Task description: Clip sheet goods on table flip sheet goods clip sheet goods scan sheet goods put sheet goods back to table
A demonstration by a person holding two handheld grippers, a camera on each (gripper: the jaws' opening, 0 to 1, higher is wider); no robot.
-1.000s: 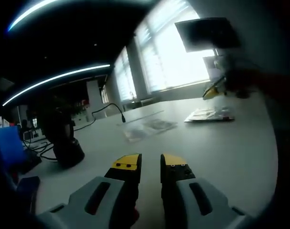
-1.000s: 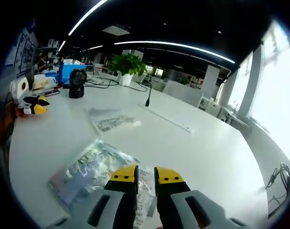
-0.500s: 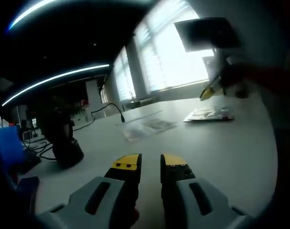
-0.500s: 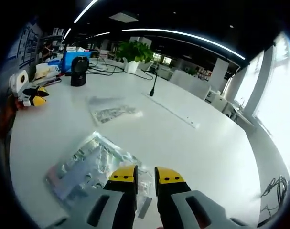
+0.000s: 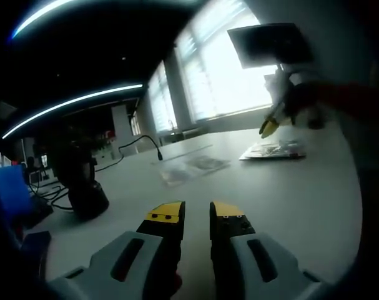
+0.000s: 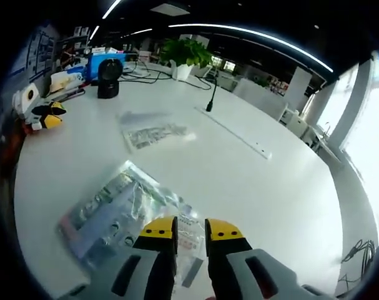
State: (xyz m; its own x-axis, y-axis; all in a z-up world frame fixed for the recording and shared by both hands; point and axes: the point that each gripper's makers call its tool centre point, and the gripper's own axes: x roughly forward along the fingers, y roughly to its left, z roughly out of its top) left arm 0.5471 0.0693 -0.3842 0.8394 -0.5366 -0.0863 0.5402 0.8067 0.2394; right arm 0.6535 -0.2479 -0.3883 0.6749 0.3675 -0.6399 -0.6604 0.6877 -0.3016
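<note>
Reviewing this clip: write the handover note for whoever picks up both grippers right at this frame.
Right gripper: jaws slightly apart, holding nothing, poised over the near edge of the clear sheet-goods bag, which lies flat on the white table.
Left gripper: jaws slightly apart, empty, low over the table, aimed toward the black scanner.
A second sheet packet lies farther along the table.
Done: nothing visibly clipped yet.
Left: clip the near bag, flip, re-clip, scan, return it to the table.
</note>
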